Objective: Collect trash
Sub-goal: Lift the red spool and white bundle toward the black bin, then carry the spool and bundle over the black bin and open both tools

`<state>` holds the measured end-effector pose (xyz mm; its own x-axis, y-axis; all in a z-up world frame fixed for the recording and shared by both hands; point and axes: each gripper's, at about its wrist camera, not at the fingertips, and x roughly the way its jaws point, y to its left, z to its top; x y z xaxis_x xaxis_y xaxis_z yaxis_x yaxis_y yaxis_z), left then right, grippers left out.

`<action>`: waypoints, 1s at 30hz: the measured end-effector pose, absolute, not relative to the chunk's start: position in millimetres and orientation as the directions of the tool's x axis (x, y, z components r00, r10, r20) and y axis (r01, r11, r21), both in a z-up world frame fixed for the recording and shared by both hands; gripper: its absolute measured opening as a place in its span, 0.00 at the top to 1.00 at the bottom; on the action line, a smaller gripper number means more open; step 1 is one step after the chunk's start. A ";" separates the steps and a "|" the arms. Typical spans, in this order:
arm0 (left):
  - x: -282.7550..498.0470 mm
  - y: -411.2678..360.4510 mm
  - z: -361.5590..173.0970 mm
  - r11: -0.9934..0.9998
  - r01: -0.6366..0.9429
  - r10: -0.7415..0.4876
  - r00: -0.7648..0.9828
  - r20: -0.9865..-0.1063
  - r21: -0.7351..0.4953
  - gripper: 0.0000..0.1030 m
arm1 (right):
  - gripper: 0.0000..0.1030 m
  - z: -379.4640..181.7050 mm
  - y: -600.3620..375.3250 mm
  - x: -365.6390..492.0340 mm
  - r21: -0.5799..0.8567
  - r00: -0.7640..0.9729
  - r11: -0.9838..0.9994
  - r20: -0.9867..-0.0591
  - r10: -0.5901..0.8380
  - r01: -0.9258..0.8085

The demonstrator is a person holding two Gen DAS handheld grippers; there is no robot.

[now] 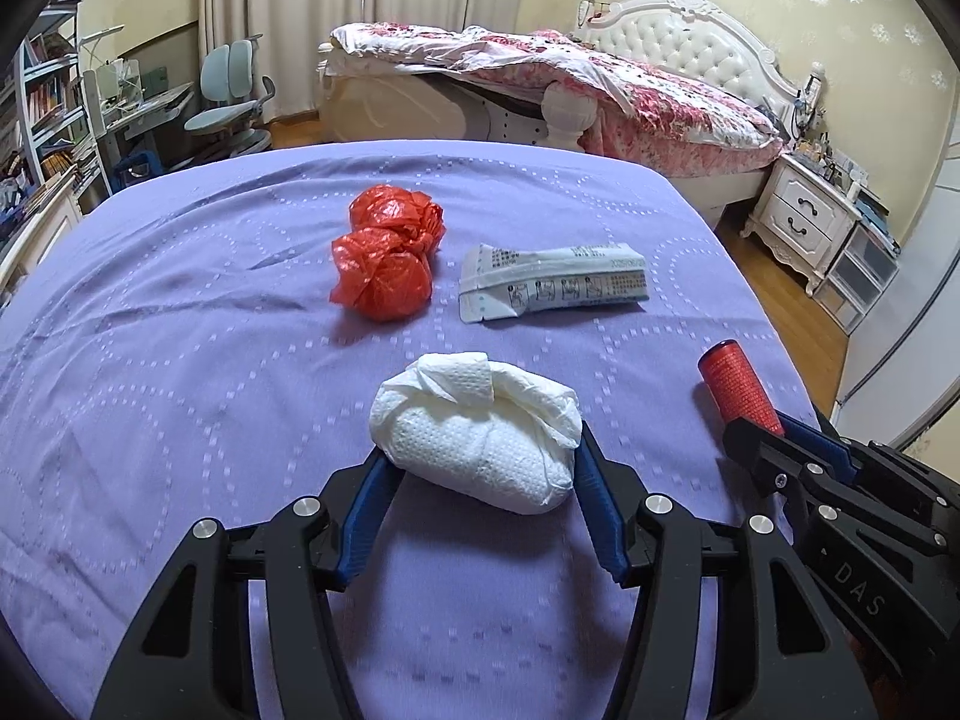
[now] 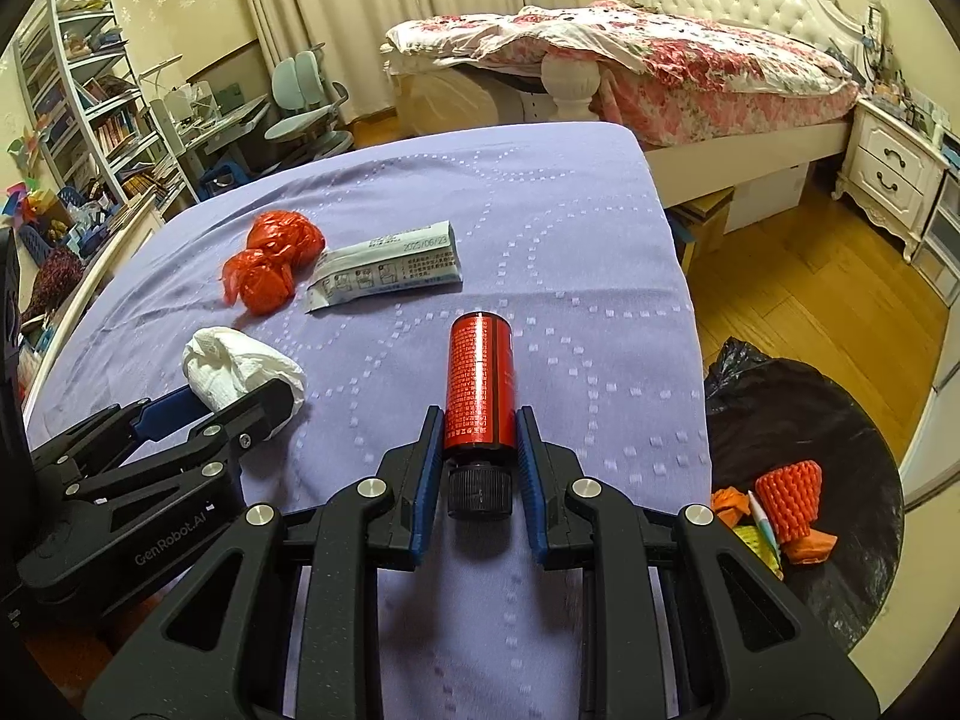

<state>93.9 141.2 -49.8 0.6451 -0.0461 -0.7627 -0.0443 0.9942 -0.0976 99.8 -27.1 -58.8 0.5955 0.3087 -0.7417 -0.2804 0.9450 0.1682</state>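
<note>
A: Biggest first, w/ what's on it?

B: Purple bedspread (image 1: pixel 180 360), dotted ring pattern, fills most of both views. All the loose trash sits on it.

A: Bin?

B: Black-bagged trash bin (image 2: pixel 840 408) on the wood floor, off the bed's right edge, seen in the right wrist view only. Already has stuff in it: a red foam net sleeve (image 2: pixel 789 495), plus orange and yellow scraps beside that.

A: Grippers?

B: Left gripper (image 1: pixel 480 450) sits low at the near part of the bed, jaws abt half open and clamped on the white wadded diaper (image 1: pixel 480 438). Both blue pads touch its sides; the bundle rests on the spread. Right gripper (image 2: pixel 480 438) is nearly closed, pinching the red bottle (image 2: pixel 480 378) at its lower end, just above the black cap (image 2: pixel 480 489). Cap points back twd the camera, bottle base points away. Can't tell if it's lifted or lying on the cloth.

A: How do the two sit rel. to each other?

B: Side by side, near but apart. From the left wrist view the right one is at the far right edge w/ the bottle poking out.

A: What's untouched?

B: Crumpled red plastic bag (image 1: pixel 387 252), two lumps, mid-bed. Just right of it, a flat pale blue-white packet (image 1: pixel 552 282) w/ printed instructions. In the right view they look touching; in the left, a slim gap. Both well beyond the grippers.
</note>
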 end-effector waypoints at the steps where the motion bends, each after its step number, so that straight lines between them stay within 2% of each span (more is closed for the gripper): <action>1: 91.7 140.9 -49.7 0.994 -0.045 -0.047 0.645 -0.763 -0.099 0.45 | 0.77 -59.0 -27.0 95.9 0.167 0.595 0.945 -0.742 0.309 -0.282; 19: 53.5 116.3 -41.8 0.994 -0.011 -0.074 0.669 -0.739 -0.110 0.45 | 0.77 -42.9 -55.2 39.8 0.166 0.639 0.948 -0.706 0.307 -0.271; 30: 53.3 65.1 -35.5 0.990 0.089 -0.142 0.678 -0.722 -0.110 0.45 | 0.77 -45.8 -119.7 21.3 0.152 0.677 0.978 -0.706 0.207 -0.140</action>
